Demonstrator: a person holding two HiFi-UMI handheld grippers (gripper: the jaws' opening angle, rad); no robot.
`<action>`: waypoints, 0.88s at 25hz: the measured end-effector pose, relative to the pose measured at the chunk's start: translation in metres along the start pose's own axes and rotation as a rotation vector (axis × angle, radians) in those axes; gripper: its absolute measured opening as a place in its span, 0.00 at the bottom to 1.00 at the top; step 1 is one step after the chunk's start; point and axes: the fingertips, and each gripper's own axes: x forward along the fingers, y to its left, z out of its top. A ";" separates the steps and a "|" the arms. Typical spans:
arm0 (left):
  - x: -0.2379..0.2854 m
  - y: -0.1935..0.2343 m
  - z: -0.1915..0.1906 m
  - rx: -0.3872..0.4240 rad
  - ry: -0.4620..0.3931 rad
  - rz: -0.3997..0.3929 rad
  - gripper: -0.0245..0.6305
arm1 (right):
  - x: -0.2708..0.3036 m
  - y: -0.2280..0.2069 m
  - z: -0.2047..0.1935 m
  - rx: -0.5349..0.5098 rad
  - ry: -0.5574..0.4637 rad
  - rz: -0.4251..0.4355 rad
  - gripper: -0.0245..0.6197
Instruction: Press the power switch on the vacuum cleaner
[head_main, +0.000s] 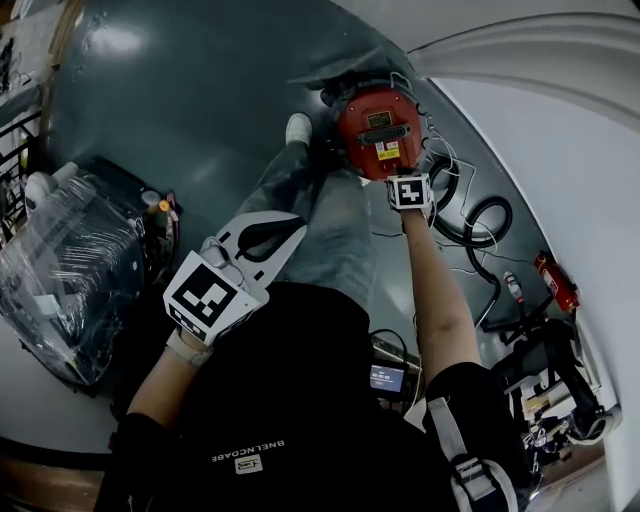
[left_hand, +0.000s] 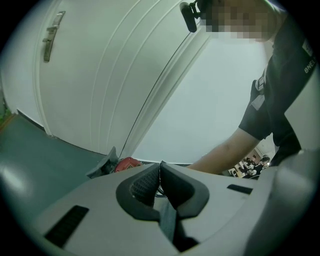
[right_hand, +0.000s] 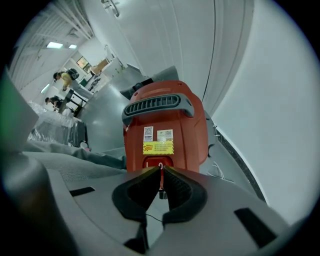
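The red vacuum cleaner (head_main: 377, 133) stands on the grey floor by the white wall. In the right gripper view its red body (right_hand: 162, 125) fills the middle, with a grey handle (right_hand: 157, 106), a yellow label, and the red power switch (right_hand: 159, 163) low on its face. My right gripper (right_hand: 160, 170) is shut with nothing in it, its tips right at the switch's lower edge; the head view shows the right gripper (head_main: 403, 172) at the vacuum's near side. My left gripper (head_main: 296, 224) is held back over the person's leg, shut and empty, and points toward the wall (left_hand: 160, 164).
A black hose (head_main: 490, 215) and thin white cables coil on the floor right of the vacuum. A red fire extinguisher (head_main: 555, 282) lies further right. A plastic-wrapped cart (head_main: 60, 270) stands at the left. The person's shoe (head_main: 298, 127) rests beside the vacuum.
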 end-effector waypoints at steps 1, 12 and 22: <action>-0.001 0.002 -0.002 -0.009 0.001 0.004 0.06 | 0.002 -0.001 0.000 0.002 0.006 -0.003 0.09; 0.002 0.015 -0.008 -0.047 -0.004 0.026 0.06 | 0.017 -0.011 0.001 -0.021 0.056 -0.006 0.09; 0.002 0.016 -0.009 -0.060 -0.015 0.035 0.06 | 0.017 -0.013 0.003 -0.017 0.054 0.008 0.09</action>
